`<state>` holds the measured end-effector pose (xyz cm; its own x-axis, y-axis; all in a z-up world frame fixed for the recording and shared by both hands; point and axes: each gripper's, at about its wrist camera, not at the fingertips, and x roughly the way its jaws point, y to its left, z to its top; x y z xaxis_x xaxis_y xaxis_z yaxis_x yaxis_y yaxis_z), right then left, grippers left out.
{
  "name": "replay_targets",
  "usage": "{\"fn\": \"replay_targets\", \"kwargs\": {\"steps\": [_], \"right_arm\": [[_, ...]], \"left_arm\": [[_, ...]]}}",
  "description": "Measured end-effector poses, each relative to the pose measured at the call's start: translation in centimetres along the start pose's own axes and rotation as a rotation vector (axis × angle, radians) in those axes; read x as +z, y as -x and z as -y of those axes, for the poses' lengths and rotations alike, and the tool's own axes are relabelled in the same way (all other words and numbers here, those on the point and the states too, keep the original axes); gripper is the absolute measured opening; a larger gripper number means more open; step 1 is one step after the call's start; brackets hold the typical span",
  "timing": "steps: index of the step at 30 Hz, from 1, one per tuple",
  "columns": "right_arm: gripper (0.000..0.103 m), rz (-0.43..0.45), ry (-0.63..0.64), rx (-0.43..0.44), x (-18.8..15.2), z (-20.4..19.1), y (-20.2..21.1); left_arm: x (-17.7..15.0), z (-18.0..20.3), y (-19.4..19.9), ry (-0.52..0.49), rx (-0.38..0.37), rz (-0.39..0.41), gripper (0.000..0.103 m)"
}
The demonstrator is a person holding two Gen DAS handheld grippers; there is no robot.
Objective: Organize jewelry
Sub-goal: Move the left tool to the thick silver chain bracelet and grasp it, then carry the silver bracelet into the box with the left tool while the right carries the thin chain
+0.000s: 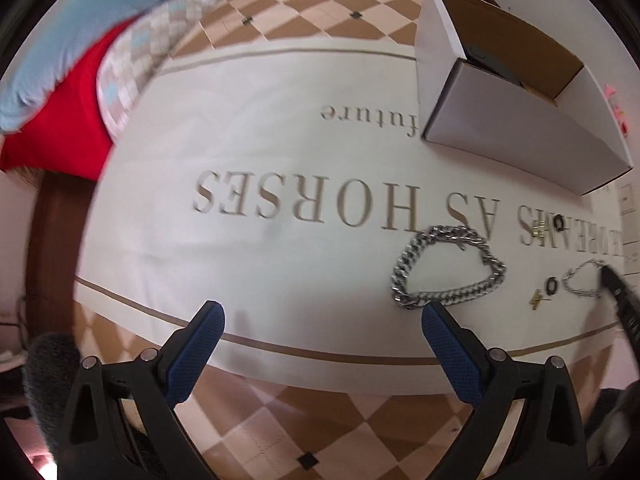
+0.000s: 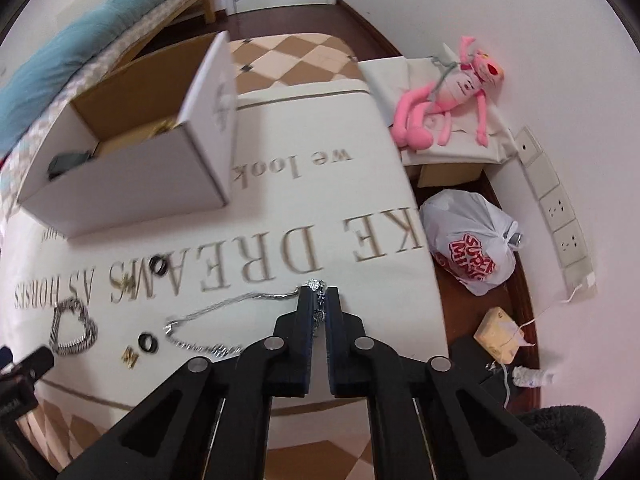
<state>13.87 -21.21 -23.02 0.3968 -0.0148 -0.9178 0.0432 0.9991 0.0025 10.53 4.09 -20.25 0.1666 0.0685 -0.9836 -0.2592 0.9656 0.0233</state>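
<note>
- On the floor lies a white rug with large tan lettering, its ends patterned in brown and cream diamonds; dark wood flooring shows beyond its edges.
- At the far side of the rug stands an open white cardboard box, brown inside, with dark items at its bottom.
- Along the room's edge in the right wrist view: a pink plush toy on a cream cloth, a tied white plastic bag with red print, wall sockets, and a bed with a blue blanket.
- Spread over the lettering is the jewelry: a heavy silver chain bracelet in a loop, two black rings, and two small gold pieces.
- A thin silver necklace trails across the rug from near the ring to the right gripper.
- The right gripper has its jaws almost closed, pinching the necklace's sparkly end between the fingers, low over the rug.
- The left gripper is spread wide with nothing between its blue pads; its right finger tip sits just beside the chain bracelet, and contact cannot be judged.
</note>
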Motion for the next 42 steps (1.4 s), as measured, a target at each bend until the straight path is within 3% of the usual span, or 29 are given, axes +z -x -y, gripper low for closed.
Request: {"fn": "replay_targets", "kwargs": {"steps": [4,6,8,9,12,14,16,23,31,42], "right_arm": [[0.005,-0.016,-0.007,0.086,-1.1,0.0,0.7],[0.005,-0.019,-0.028,0.112,-1.9,0.0,1.3],[0.005,-0.017,-0.055,0.132,-2.4,0.4,1.9],[0.005,-0.017,-0.06,0.135,-2.7,0.3,2.1],[0.005,-0.013,-0.091,0.161,-2.9,0.8,2.7],[0.005,-0.007,-0.111,0.18,-2.9,1.0,3.2],[0.005,-0.008,-0.123,0.194,-2.6,1.2,3.5],[0.005,0.023,-0.136,0.245,-1.5,1.4,5.6],[0.005,0.076,-0.114,0.328,0.0,0.4,9.4],[0.005,0.185,-0.089,0.455,3.7,-0.3,15.8]], "left_arm": [[0.0,0.0,-0.1,0.0,-0.075,0.001,0.1],[0.1,0.3,-0.1,-0.019,-0.077,0.011,0.094],[0.3,0.9,-0.5,-0.041,-0.088,-0.001,0.072],[0.5,1.2,-0.6,-0.05,-0.094,-0.002,0.071],[0.9,2.7,-0.3,-0.117,-0.078,0.03,0.049],[1.1,3.9,-0.1,-0.175,-0.071,0.044,0.023],[1.2,4.8,0.0,-0.198,-0.082,0.039,0.006],[0.3,4.8,1.8,-0.141,-0.168,0.04,0.006],[0.4,4.1,7.4,-0.14,-0.247,0.129,0.005],[3.4,3.2,15.3,-0.179,-0.361,0.261,0.005]]}}
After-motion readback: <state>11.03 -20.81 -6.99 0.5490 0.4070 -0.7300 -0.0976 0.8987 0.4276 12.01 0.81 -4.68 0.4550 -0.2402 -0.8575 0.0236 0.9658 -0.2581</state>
